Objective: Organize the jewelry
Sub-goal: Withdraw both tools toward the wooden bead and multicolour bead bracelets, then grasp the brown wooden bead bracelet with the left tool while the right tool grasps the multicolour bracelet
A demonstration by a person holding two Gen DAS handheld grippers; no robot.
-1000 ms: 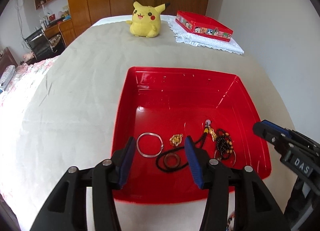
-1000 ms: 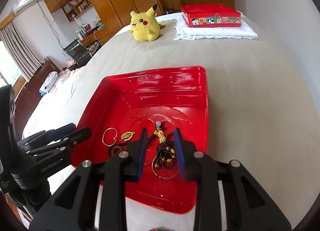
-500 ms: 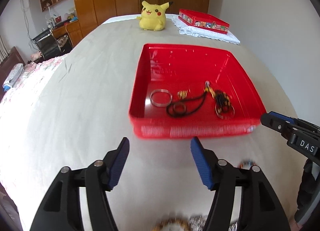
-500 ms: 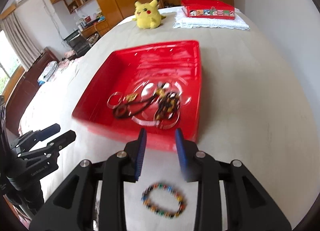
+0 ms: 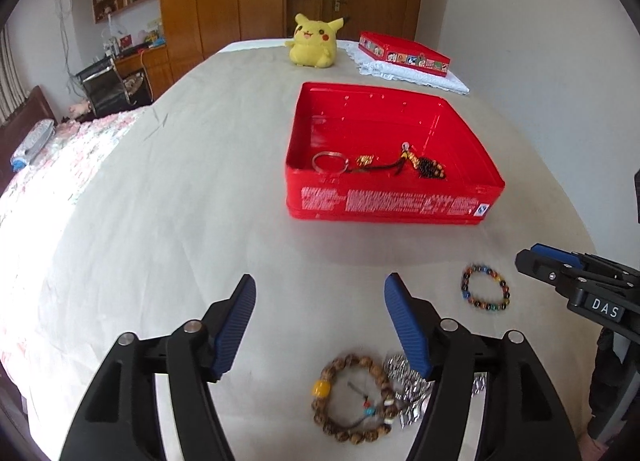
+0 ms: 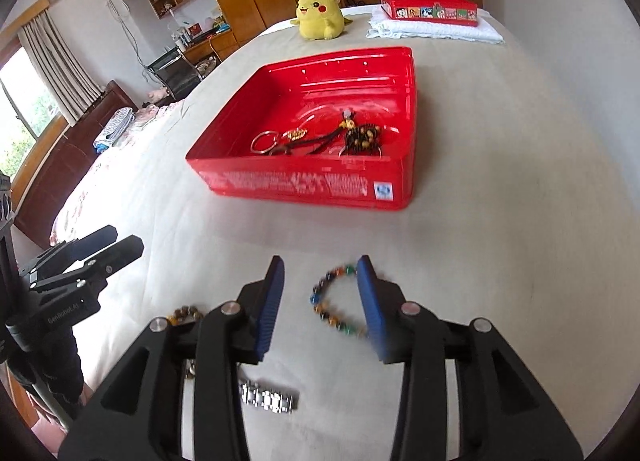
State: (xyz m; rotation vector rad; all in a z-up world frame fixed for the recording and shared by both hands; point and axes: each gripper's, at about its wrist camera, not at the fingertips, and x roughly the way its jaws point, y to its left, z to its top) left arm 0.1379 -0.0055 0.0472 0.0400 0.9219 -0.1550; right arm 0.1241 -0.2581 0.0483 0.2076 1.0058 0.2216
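While the left wrist camera is looking down along its own fingers, the left tool (image 5: 320,297) is hanging over a bed (image 5: 160,221) covered in a beige sheet, its blue-padded jaws opening and standing wide with nothing between them. Just near of the jaws, a wooden bead bracelet (image 5: 352,399) is lying on the sheet, touching a silver watch band (image 5: 404,385) that is partly hidden by the right finger. To the right, a multicoloured bead bracelet (image 5: 485,287) is lying flat, with the right tool (image 5: 532,257) reaching in beside it from the right edge. Farther off, a red tray (image 5: 392,205) is sitting on the bed, holding a silver ring (image 5: 329,162), a gold charm, a dark cord and a cluster of dark beads. At the far end, a yellow plush toy (image 5: 314,41) is sitting beside a red box (image 5: 404,55) on a folded white cloth.

In the right wrist view, the right tool (image 6: 320,277) is hovering over the multicoloured bead bracelet (image 6: 332,305), its jaws opening at a moderate gap; the bracelet is lying between them on the sheet, not gripped. The silver watch band (image 6: 268,401) is lying near and left, and the left tool (image 6: 108,245) is showing at the left edge. The red tray (image 6: 304,181) is sitting beyond.
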